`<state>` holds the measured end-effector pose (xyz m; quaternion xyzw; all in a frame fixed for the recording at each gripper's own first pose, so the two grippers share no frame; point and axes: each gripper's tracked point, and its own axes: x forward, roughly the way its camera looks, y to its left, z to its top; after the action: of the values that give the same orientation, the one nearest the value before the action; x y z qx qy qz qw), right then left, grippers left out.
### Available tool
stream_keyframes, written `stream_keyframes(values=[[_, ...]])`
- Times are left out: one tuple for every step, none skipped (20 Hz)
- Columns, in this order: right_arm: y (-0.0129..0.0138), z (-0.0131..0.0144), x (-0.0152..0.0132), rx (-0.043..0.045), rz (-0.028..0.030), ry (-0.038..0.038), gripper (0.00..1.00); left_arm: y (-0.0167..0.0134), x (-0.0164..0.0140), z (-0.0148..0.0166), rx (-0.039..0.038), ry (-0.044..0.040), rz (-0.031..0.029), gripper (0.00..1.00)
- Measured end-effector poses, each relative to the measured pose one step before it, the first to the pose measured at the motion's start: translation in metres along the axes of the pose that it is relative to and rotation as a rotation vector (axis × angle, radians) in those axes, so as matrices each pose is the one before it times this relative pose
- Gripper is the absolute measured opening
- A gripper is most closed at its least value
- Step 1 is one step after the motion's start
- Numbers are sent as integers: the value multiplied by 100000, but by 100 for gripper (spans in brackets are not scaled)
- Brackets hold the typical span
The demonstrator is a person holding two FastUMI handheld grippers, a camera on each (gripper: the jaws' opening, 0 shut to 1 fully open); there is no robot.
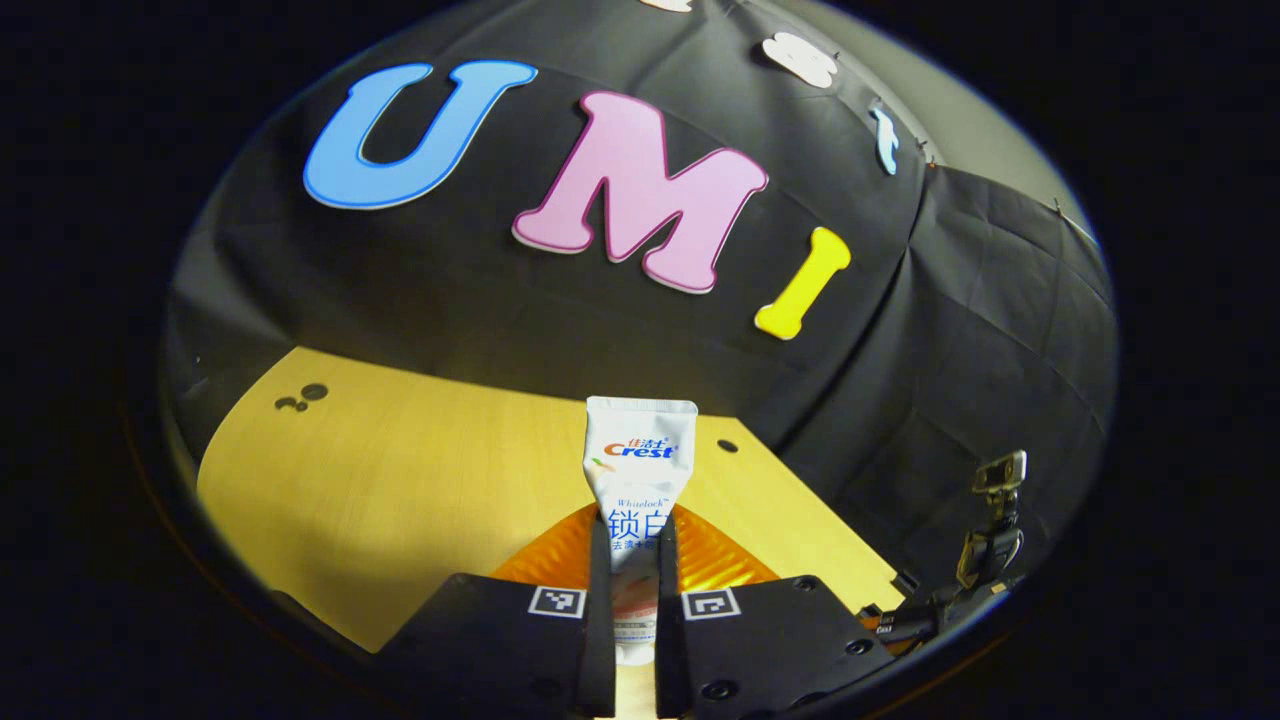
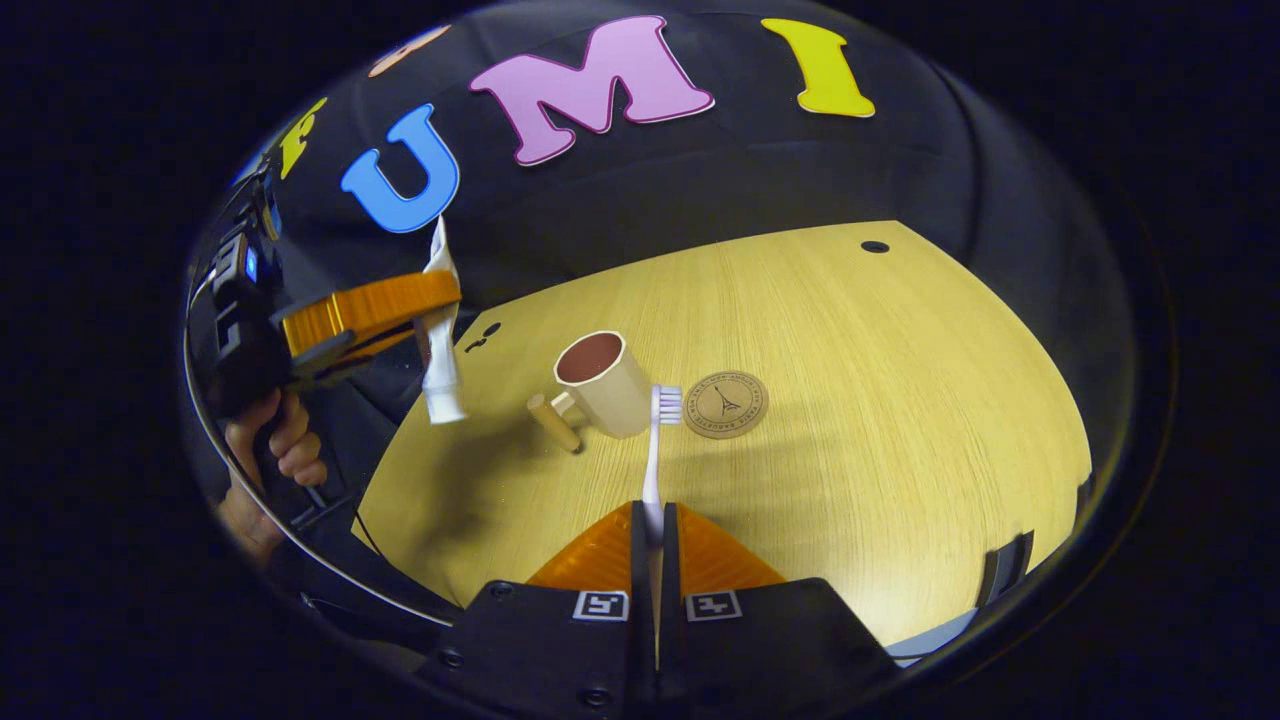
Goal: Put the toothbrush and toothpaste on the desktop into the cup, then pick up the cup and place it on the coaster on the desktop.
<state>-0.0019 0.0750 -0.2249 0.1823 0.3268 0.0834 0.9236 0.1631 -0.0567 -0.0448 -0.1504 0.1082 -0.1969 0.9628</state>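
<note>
Clamped between the left gripper (image 1: 633, 585) fingers at the bottom of the left gripper view, the toothpaste (image 1: 638, 470) tube stands upright above the desktop (image 1: 400, 480). At the left edge of the right gripper view a hand (image 2: 280, 450) holds that gripper aloft. Centre frame, the cup (image 2: 603, 380) stands just left of the coaster (image 2: 727, 404). Below them, the right gripper (image 2: 655, 560) pinches the toothbrush (image 2: 657, 450), bristles toward the cup.

White tube (image 1: 640, 470) with blue and red print; white toothbrush (image 2: 655, 450); cream cup (image 2: 605, 385), brown inside; tan coaster (image 2: 727, 404) at its 3 o'clock, dark emblem, perhaps a tower; yellow wood-grain desk (image 2: 900, 400).
</note>
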Motion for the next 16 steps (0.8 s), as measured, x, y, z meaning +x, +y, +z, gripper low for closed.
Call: stream_keyframes(values=[[-372, -106, -307, 421, -358, -89, 6, -486, 843, 1096, 1101, -2902, -1411, 21], [-559, -30, -299, 359, -476, 9, 6, -309, 589, 761, 843, -1977, -791, 20], [-331, -39, -311, 422, -404, -154, 6, -241, 715, 476, 897, -1861, -332, 20], [-423, 43, -224, 584, -437, -37, 6, -97, 711, 361, 551, -1656, -192, 20], [-463, -63, -228, 416, -462, -123, 6, -133, 613, 302, -67, -1273, -281, 20], [-555, 28, -169, 33, -689, -15, 6, -25, 740, -107, -296, -823, -22, 20], [-566, -60, -258, -50, -630, 117, 6, 187, 744, -182, -411, -249, 440, 20], [-571, -4, -171, 103, -703, 51, 6, 368, 834, -426, 31, -133, 922, 20], [-615, -27, -242, 146, -781, -30, 6, 484, 807, -527, 635, 560, 1244, 20], [-664, 179, -260, 126, -793, -154, 6, 522, 903, -788, 969, 871, 1366, 20], [-640, -74, -296, 116, -1049, -32, 6, 500, 741, -689, 1166, 1210, 1552, 20], [-562, 52, -285, 310, -779, -203, 6, 461, 690, -908, 935, 1488, 1500, 20], [-472, 1, -295, 353, -772, -325, 6, 341, 544, -714, 393, 1450, 1176, 20], [-496, 218, -231, 412, -768, -332, 6, 252, 442, -701, -341, 1479, 1041, 20], [-236, -15, -234, 530, -557, -316, 6, 107, 319, -629, -903, 1412, 765, 20], [-320, 71, -170, 483, -520, -392, 6, 24, 398, -712, -587, 1446, 419, 20]])
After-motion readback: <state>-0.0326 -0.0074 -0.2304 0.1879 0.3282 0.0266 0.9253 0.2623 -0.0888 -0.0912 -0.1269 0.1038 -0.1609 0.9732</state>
